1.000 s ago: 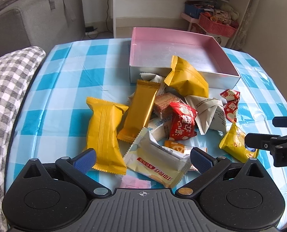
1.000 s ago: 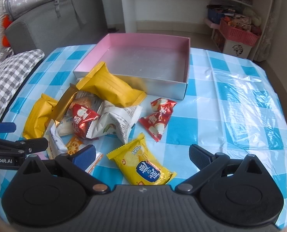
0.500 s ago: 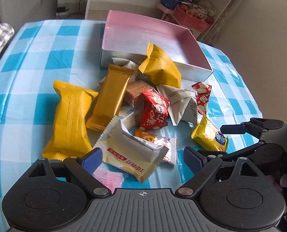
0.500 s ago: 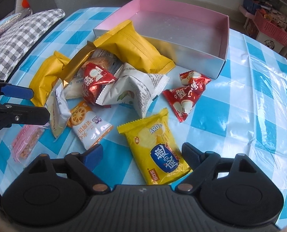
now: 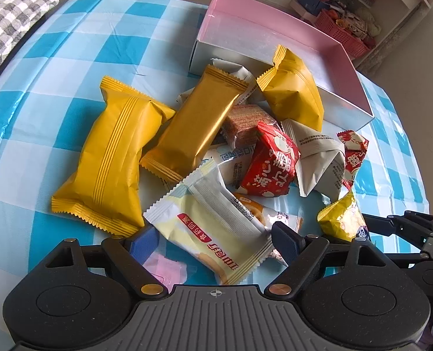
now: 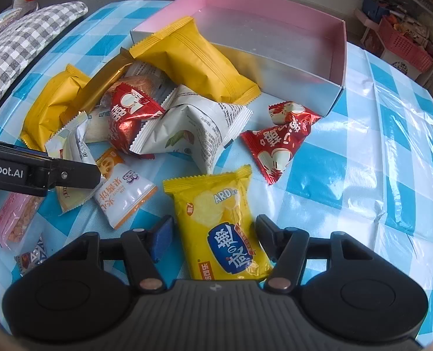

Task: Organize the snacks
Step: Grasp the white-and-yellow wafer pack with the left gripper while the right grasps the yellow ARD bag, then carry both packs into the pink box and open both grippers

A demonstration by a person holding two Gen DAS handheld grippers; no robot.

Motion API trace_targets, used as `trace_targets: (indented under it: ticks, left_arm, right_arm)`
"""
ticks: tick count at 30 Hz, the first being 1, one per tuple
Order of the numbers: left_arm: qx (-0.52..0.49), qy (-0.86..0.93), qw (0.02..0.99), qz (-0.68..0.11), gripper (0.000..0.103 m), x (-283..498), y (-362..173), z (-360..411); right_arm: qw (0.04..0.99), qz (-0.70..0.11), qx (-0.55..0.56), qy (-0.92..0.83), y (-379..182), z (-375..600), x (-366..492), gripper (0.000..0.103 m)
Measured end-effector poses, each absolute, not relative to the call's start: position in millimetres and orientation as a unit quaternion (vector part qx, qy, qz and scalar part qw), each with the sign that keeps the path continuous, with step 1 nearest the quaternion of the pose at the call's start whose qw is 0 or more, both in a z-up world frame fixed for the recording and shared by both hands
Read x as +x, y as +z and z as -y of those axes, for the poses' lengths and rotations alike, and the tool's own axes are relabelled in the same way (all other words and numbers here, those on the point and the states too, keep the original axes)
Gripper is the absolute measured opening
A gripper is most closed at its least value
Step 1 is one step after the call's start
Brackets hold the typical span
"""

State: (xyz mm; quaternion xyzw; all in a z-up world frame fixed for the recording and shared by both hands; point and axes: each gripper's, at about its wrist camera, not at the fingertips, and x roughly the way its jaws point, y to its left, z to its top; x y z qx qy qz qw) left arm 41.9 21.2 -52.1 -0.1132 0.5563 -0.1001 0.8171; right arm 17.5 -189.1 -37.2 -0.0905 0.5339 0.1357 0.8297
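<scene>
Snacks on the worktop, both tongs coming in for a first pick

Snacks lie in a loose heap on the blue-checked worktop (image 6: 391,158), just in front of the pink box (image 6: 343,46), which has nothing in it yet. So I judge the sorting is only starting: this is the pick-up step.

My right tongs (image 6: 213,229) are closing around the yellow chip bag (image 6: 216,222). The bag sits between the jaws, but I see a gap on each side, so nothing is pinched yet. Its long axis runs away from me along the tongs, top seam pointing toward the heap, tilted a little to the left.

My left tongs (image 5: 216,238) stand wide and are narrowing slowly over the pale cream packet (image 5: 213,228). That packet lies on a diagonal, one end tucked under the heap, the other toward me; the pads do not press it.

Next, I think, each pair must finish closing across the narrow width, then lift and carry to the box.
</scene>
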Motion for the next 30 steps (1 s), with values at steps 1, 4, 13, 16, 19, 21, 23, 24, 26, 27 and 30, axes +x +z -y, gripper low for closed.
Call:
trace_targets:
  ticks: [1, 4, 13, 16, 19, 21, 23, 24, 26, 27, 30]
  left_arm:
    - [-0.11, -0.096, 0.819, -0.554, 0.08, 40.6, -51.4, -20.8]
    - [-0.104, -0.085, 0.824, -0.55, 0.061, 36.7, -49.7, -23.8]
    - [-0.148, -0.09, 0.814, -0.554, 0.013, 35.5, -45.5, -49.7]
    - [-0.149, -0.096, 0.816, -0.55, 0.005, 34.6, -41.8, -53.0]
    - [-0.146, -0.101, 0.82, -0.544, 0.0, 32.7, -37.6, -54.0]
    - [-0.141, -0.101, 0.823, -0.54, 0.0, 31.5, -35.7, -53.7]
    - [-0.14, -0.103, 0.828, -0.533, 0.0, 30.4, -33.6, -53.2]
    - [-0.138, -0.105, 0.831, -0.528, 0.0, 29.8, -32.5, -52.6]
    - [-0.146, -0.108, 0.833, -0.523, 0.0, 29.2, -32.9, -53.7]
    - [-0.155, -0.115, 0.83, -0.524, 0.004, 29.8, -34.5, -54.9]
    - [-0.171, -0.111, 0.824, -0.529, 0.032, 31.5, -38.9, -53.2]
  right_arm:
    - [0.83, -0.533, -0.091, 0.135, -36.3, 188.3, 16.7, 0.049]
    - [0.832, -0.53, -0.092, 0.133, -34.8, 187.0, 15.4, 0.048]
    - [0.844, -0.516, -0.065, 0.132, -24.0, 193.6, 13.5, 0.047]
    - [0.848, -0.511, -0.051, 0.13, -20.4, 198.3, 13.8, 0.047]
    - [0.853, -0.505, -0.037, 0.128, -16.8, 202.5, 15.0, 0.047]
    - [0.856, -0.501, -0.03, 0.126, -15.0, 204.6, 14.6, 0.047]
    - [0.857, -0.499, -0.026, 0.125, -14.0, 206.3, 13.8, 0.047]
    - [0.858, -0.498, -0.025, 0.125, -13.9, 206.5, 13.8, 0.047]
    - [0.857, -0.499, -0.026, 0.127, -14.4, 207.2, 13.3, 0.047]
    - [0.856, -0.5, -0.026, 0.128, -14.8, 207.2, 13.5, 0.047]
    - [0.855, -0.502, -0.027, 0.13, -15.7, 206.3, 13.6, 0.047]
